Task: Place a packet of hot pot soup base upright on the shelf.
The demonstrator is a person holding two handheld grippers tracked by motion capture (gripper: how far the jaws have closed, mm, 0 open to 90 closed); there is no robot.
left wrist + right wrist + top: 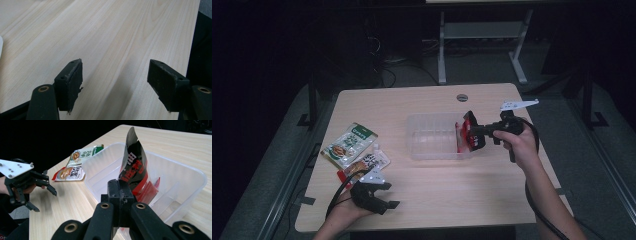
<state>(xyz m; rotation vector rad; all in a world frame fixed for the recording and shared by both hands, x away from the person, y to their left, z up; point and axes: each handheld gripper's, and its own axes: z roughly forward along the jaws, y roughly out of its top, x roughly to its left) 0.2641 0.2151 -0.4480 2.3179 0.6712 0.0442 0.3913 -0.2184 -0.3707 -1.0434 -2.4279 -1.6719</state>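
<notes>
Pale wooden table (437, 200) carries a clear plastic tub (434, 135); the right gripper (474, 135) pinches a red-and-black foil packet (469, 137) over the tub's right end.

Left gripper (115, 80) gapes wide, empty.

Packet (133, 170) stands clamped inside the tub (190, 172).

Red-and-black snack packet (133, 167): glossy foil, white characters on black, red lower part. Stands nearly upright, top edge curled, lower end down inside the clear plastic tub (197, 178) at its right-hand end. Pinched at its lower edge.

Tub: transparent, rectangular, rounded corners, open top, on the table centre; from it, two more packets lie toward 8 o'clock.
</notes>
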